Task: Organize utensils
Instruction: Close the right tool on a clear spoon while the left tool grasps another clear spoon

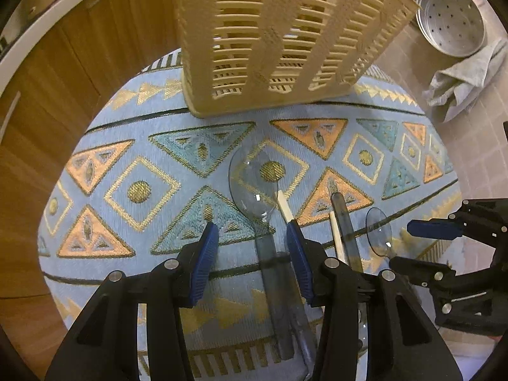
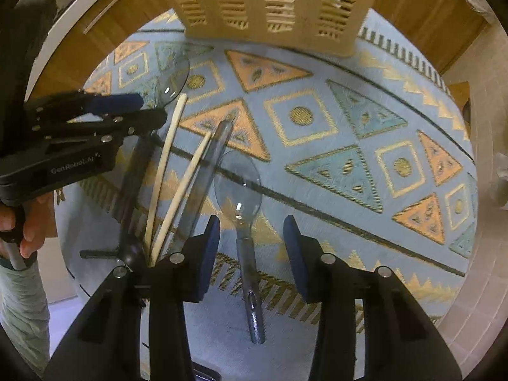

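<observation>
**Two grippers close in on clear spoons atop patterned round table**

While two clear plastic spoons lie among chopsticks near the front edge of a round table, a person lowers a hand-held gripper over each. The large spoon (image 1: 254, 184) rests with its smoky handle running between the blue pads of the left gripper (image 1: 252, 238), whose jaws stand apart and press on nothing. The small spoon (image 2: 239, 190) lies likewise between the parted, unclenched jaws of the right gripper (image 2: 250, 231). Two pale chopsticks (image 2: 165, 158) and a dark handle (image 2: 209, 158) crowd just beside it, between the two spoons. A cream slatted basket (image 1: 276, 47), the likely destination, stands at the far edge.

Trouble could come from that crowding: a pad landing on a chopstick might drag it along, and the slick, thin handles could twist or slip from a pinch.

The blue woven tablecloth (image 1: 127, 190), with orange triangles and gold diamonds, covers the table. Wooden cabinets stand behind; a perforated metal pan (image 1: 451, 19) and a grey cloth (image 1: 460, 79) sit on the tiled floor.
</observation>
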`<state>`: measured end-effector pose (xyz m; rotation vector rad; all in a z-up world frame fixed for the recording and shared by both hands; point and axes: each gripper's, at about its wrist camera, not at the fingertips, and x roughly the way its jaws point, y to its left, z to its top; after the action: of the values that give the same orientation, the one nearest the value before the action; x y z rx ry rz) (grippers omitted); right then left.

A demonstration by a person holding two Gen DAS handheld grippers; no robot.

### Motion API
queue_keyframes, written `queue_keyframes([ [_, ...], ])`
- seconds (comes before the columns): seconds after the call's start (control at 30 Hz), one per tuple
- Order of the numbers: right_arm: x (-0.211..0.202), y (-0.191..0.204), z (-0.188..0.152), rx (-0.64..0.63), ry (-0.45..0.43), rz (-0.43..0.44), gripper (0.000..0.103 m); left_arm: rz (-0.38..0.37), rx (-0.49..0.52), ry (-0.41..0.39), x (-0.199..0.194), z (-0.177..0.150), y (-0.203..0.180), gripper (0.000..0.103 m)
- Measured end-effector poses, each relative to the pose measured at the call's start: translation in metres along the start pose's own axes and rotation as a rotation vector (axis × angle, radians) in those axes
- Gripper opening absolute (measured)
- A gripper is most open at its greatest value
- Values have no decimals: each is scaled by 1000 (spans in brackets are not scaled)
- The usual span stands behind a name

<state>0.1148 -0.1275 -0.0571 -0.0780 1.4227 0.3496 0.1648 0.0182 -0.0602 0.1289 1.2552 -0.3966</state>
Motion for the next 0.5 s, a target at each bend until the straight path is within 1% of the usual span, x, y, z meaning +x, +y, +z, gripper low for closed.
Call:
queue_keyframes([
  [0.13, 11, 6, 2, -14, 17, -15, 38, 46, 38, 7, 2, 2, -9, 40],
  [0.2, 17, 11, 0, -32, 23, -33, 30, 70, 62, 12, 3, 2, -12, 35],
  [0.23, 16, 13, -3, -46, 14, -46, 29, 72, 62, 13, 4, 2, -14, 35],
  [0.3, 17, 18, -3, -65, 8, -80, 21, 71, 52, 17, 5, 3, -13, 35],
  [0.33, 17, 18, -3, -64, 5, -88, 20, 80, 53, 22, 5, 4, -14, 35],
  [0.4, 18, 20, -4, -65, 3, -101, 15, 96, 66, 34, 8, 5, -20, 39],
  [0.43, 17, 22, -4, -67, 3, -103, 14, 108, 80, 39, 9, 5, -24, 42],
  [0.47, 18, 23, -6, -66, 2, -108, 10, 135, 100, 41, 11, 5, -30, 42],
  [0.5, 18, 22, -7, -63, 1, -112, 10, 152, 103, 36, 13, 6, -32, 42],
])
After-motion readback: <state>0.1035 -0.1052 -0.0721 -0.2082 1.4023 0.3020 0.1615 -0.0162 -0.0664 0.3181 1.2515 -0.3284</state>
